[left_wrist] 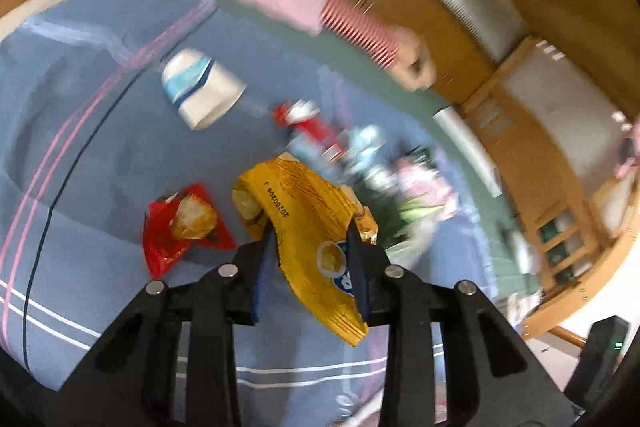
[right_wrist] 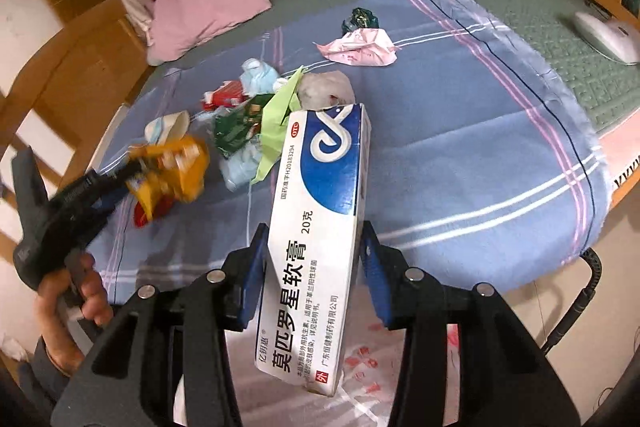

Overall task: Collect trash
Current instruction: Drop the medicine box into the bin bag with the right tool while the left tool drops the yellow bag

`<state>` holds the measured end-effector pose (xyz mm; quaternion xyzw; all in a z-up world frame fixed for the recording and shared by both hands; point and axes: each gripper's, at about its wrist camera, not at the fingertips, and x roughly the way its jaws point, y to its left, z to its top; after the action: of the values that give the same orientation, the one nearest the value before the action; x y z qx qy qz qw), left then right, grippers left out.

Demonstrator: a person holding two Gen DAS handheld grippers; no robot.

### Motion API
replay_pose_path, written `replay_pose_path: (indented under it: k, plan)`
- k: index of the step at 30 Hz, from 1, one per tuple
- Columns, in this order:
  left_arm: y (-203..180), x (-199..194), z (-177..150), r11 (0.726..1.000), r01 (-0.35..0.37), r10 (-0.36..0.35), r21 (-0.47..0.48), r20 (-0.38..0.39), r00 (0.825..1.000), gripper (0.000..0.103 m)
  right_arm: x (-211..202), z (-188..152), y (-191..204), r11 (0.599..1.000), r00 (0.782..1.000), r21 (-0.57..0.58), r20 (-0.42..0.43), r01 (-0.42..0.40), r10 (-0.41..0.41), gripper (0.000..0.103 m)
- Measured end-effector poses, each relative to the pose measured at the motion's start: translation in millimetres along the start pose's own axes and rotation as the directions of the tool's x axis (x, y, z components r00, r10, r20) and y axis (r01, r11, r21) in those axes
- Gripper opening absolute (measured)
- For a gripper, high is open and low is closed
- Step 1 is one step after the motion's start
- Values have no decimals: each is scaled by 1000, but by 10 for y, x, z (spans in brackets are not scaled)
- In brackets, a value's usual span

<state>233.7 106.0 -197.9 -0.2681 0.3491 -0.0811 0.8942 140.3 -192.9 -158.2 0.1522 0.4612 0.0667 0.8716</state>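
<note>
Right wrist view: blue sheet [right_wrist: 460, 131] lies bare to the right, trash piled far left. Right gripper [right_wrist: 314, 255] clamps the ointment box [right_wrist: 320, 227], long axis running near to far. Left gripper [left_wrist: 310, 239] pinches the yellow wrapper [left_wrist: 308, 227], beside the red wrapper [left_wrist: 180, 227].

Wooden cabinets [right_wrist: 72, 39] around bed [right_wrist: 540, 27]; pink pillow [right_wrist: 208, 7].

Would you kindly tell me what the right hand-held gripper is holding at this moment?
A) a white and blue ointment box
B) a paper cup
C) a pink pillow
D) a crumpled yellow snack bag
A: in the right wrist view the right hand-held gripper has its blue pads closed on the sides of the white and blue ointment box, while the yellow snack bag is in the left hand-held gripper.
</note>
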Motion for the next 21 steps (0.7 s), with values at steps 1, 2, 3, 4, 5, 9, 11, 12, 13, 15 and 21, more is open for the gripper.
replay_pose_path:
  k: [1, 2, 3, 4, 5, 9, 11, 12, 13, 15, 21]
  plan:
    - [-44, -194, -7, 999, 36, -36, 8, 67, 997, 33, -34, -2, 11, 1000, 1000, -12, 4, -12, 12, 45]
    - [-75, -303, -13, 999, 38, -40, 22, 103, 994, 33, -89, -25, 32, 999, 1000, -35, 12, -19, 19, 45]
    - [-137, -435, -24, 999, 26, -32, 45, 131, 991, 33, -152, -80, 53, 998, 1000, -60, 18, -9, 10, 45]
    - [-197, -539, -25, 998, 28, -36, 61, 144, 989, 33, -149, -93, 72, 997, 1000, -81, 19, 4, -2, 45]
    - [-270, -673, -17, 996, 50, -61, 80, 151, 987, 33, -196, -128, 90, 995, 1000, -104, 16, 14, -12, 45]
    - [-628, -1166, -76, 973, 65, -103, 220, 167, 981, 34, -455, -263, 79, 988, 1000, -155, -3, -16, 16, 47]
    - [-792, -1324, -160, 954, 67, -115, 292, 153, 981, 34, -494, -376, 53, 984, 998, -175, -54, 7, -17, 54]
    - [-848, -1363, -207, 945, 82, -130, 318, 132, 983, 34, -485, -439, 39, 981, 995, -191, -89, 26, -44, 58]
    - [-907, -1380, -260, 934, 108, -149, 341, 96, 984, 34, -483, -504, 40, 978, 991, -207, -115, 39, -64, 68]
    - [-991, -1405, -400, 918, 142, -168, 370, 40, 985, 34, -544, -597, -7, 971, 989, -226, -110, 72, -99, 74]
    - [-1217, -1271, -753, 846, 343, -284, 408, -200, 938, 34, -1010, -430, -467, 999, 997, 9, 62, 42, -42, 81]
